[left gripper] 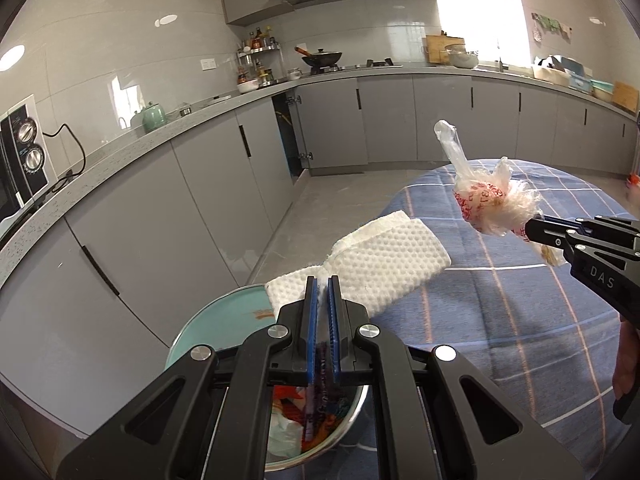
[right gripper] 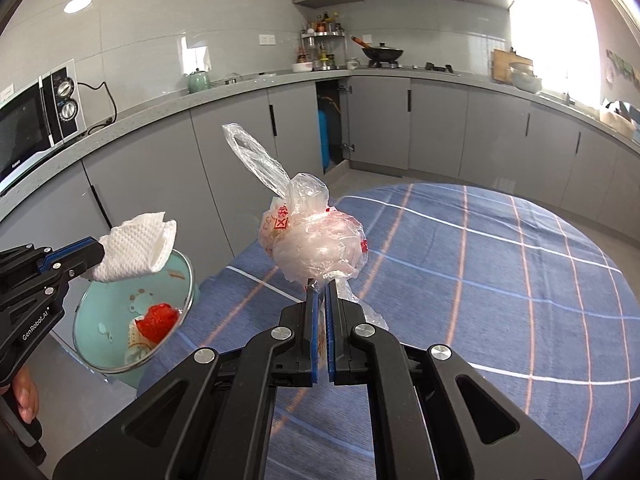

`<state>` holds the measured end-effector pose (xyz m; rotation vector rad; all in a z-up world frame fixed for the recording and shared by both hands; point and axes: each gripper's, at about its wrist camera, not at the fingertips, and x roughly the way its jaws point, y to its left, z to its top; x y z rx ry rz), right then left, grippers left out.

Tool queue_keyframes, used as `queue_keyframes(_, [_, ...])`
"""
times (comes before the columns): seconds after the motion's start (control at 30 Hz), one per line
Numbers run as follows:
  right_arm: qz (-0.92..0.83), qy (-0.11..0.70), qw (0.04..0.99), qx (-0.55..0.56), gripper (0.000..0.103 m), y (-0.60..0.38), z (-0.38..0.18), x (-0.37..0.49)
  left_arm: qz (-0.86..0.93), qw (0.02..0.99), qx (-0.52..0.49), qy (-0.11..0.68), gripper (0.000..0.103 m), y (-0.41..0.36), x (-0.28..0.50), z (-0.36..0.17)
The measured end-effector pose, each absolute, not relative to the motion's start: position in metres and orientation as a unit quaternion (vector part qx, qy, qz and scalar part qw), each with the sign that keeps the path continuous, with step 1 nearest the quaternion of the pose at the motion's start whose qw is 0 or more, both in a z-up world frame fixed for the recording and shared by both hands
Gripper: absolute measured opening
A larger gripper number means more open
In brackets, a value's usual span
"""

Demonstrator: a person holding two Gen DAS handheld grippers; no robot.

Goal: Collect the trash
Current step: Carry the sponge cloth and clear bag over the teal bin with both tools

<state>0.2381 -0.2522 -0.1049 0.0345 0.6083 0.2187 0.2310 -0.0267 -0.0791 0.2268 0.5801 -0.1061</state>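
Both tools are clamping trash. My left tool (left gripper: 322,280) is gripping a white dimpled paper towel (left gripper: 384,256), folded and crumpled, with its blue-padded jaws pressed together on the sheet's near edge; the towel is sticking out ahead of the tips. In the right wrist view the same left tool (right gripper: 100,249) is holding that towel (right gripper: 138,246) in the air just above the rim of the round mint-green trash bin with a shiny metal rim (right gripper: 188,300). Inside the bin something red and crumpled (right gripper: 158,322) is lying on pale scraps. In the left wrist view the bin (left gripper: 216,320) is sitting directly below my left tool, partly hidden by it.

My right tool (right gripper: 320,282) is pinching the twisted neck of a knotted clear plastic bag with red print (right gripper: 316,240); its jaws are nearly touching, with only thin film between them. The bag is bulging above the tips, and one loose handle loop is standing up and to the left. From the left wrist view the right tool (left gripper: 534,230) is carrying that bag (left gripper: 486,204) over the round counter covered in a blue checked cloth (left gripper: 520,320), clear of the cloth. The bin is standing on the floor beside the counter's edge.
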Motion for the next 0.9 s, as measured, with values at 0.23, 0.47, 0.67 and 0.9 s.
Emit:
queue_keyframes(0.23, [0.123, 0.293, 0.948, 0.008, 0.004, -0.230, -0.099, 0.242, -0.033, 0.953, 0.105, 0.284, 0.006, -0.007, 0.229, -0.078])
queue_keyframes(0.47, [0.136, 0.290, 0.947, -0.002, 0.004, -0.217, -0.097, 0.243, -0.010, 0.954, 0.099, 0.284, 0.006, 0.014, 0.229, -0.078])
queue_keyframes(0.67, [0.145, 0.288, 0.947, -0.010, 0.004, -0.203, -0.095, 0.246, 0.003, 0.954, 0.096, 0.285, 0.006, 0.026, 0.228, -0.079])
queue_keyframes(0.9, [0.159, 0.289, 0.944, -0.020, 0.004, -0.187, -0.095, 0.250, 0.019, 0.954, 0.089, 0.286, 0.006, 0.040, 0.228, -0.078])
